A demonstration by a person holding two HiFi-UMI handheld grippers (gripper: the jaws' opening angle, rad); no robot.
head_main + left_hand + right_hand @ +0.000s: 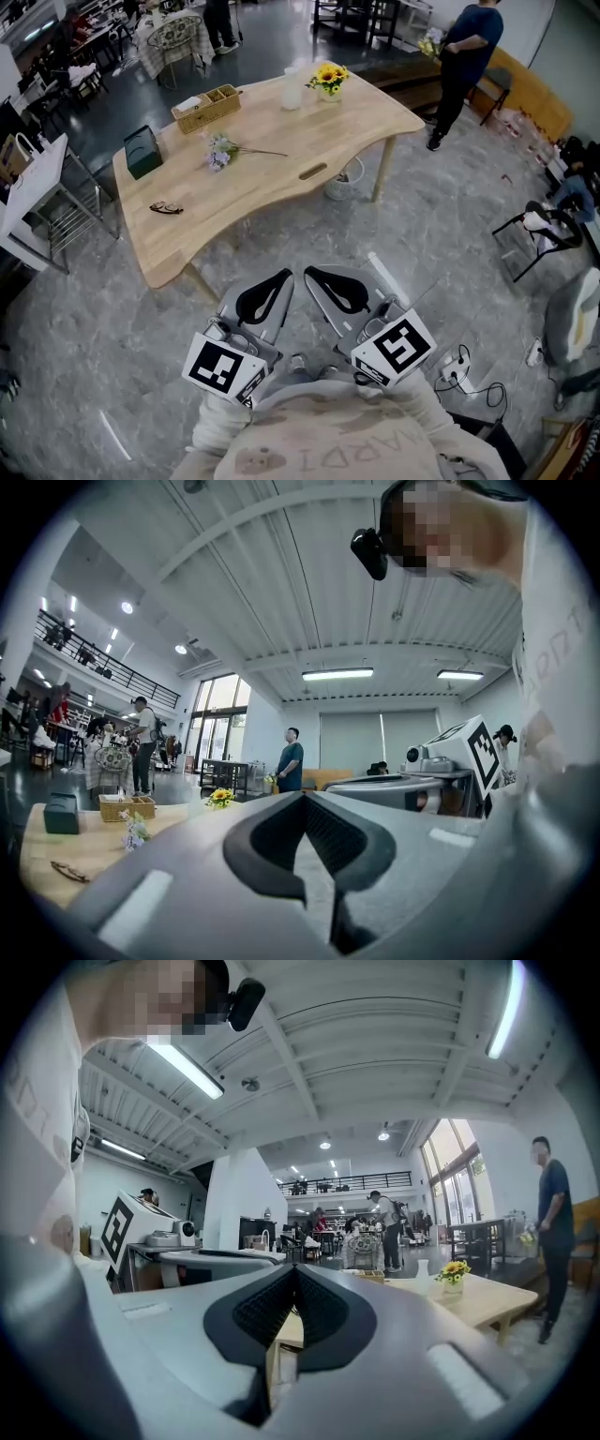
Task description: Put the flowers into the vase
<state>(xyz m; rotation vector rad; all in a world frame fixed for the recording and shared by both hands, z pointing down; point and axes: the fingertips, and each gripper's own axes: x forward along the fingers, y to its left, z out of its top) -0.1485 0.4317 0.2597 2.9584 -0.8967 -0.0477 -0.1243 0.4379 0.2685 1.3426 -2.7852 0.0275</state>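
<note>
Where the flowers are lying: the small purple bunch of flowers [221, 151] is resting flat on the wooden table [281, 192], blossoms to the left and thin stem trailing right, well apart from both grippers.
Vase: the white vase [292, 94] is standing upright near the table's far edge, just beside a pot of sunflowers [328, 79].
Left gripper [281, 279]: it is being held close to the person's chest, jaws pressed together on nothing.
Right gripper [317, 278]: it is sitting just beside the left one, jaws likewise together and empty.
Step in hand: by my reading, walking up to the table; nothing is picked up yet.
Doing it well: I'd be opening one gripper before reaching, pinching the stem rather than the blossoms, and steadying the vase with the other.
</note>
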